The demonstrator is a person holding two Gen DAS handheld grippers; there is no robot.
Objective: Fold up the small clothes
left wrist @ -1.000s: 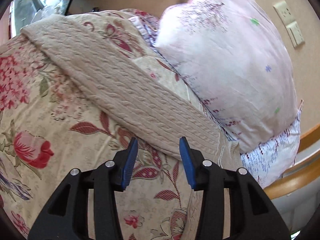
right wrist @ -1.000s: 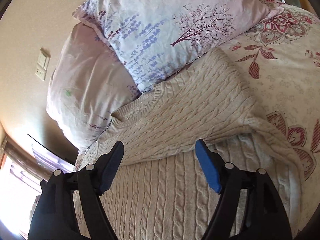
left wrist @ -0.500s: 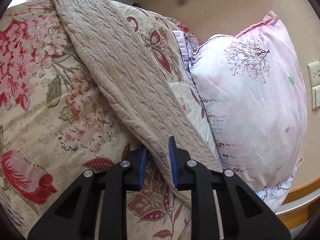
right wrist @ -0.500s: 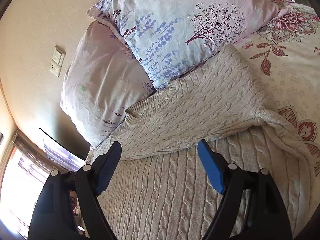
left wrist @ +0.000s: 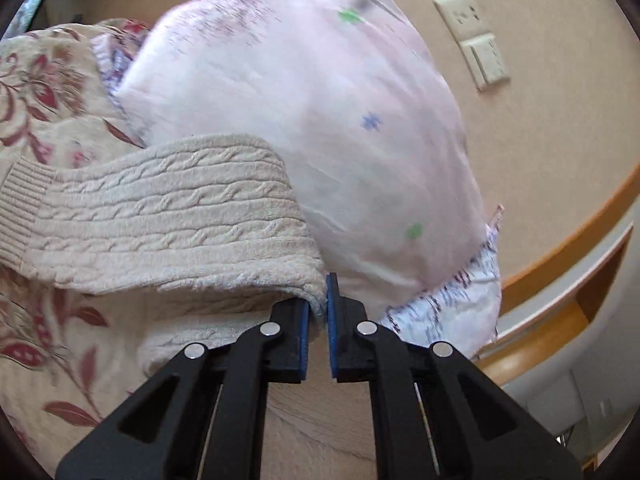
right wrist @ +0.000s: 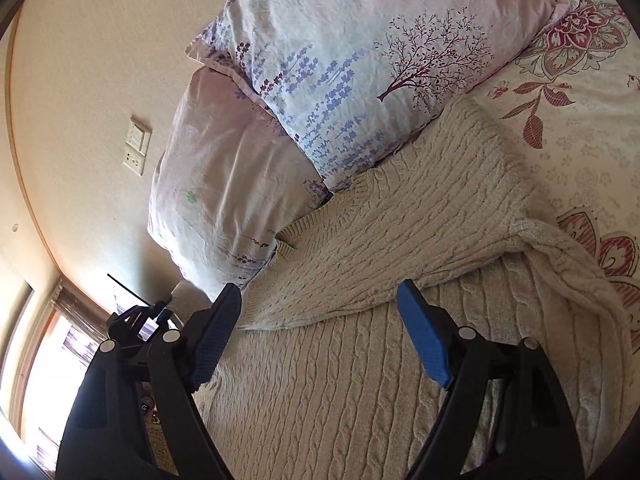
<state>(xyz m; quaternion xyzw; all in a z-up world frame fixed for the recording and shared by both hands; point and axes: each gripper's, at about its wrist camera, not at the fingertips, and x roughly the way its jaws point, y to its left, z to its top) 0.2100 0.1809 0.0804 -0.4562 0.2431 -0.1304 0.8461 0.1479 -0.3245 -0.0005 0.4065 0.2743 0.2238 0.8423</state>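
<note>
Left tool (left wrist: 318, 322) pinches the cream sweater's (left wrist: 168, 224) edge — lifted off the bed (left wrist: 52, 368); right tool (right wrist: 320, 344) gapes wide, empty — above the sweater.

Left gripper (left wrist: 317, 318): matte black moulded plastic fingers with triangular cut-outs, four round silver rivets, and blue ribbed pads (left wrist: 332, 312) lining the inner faces. Right gripper (right wrist: 320, 336): identical black frame, silver rivets behind its pads, and blue textured pads (right wrist: 424, 344).
</note>
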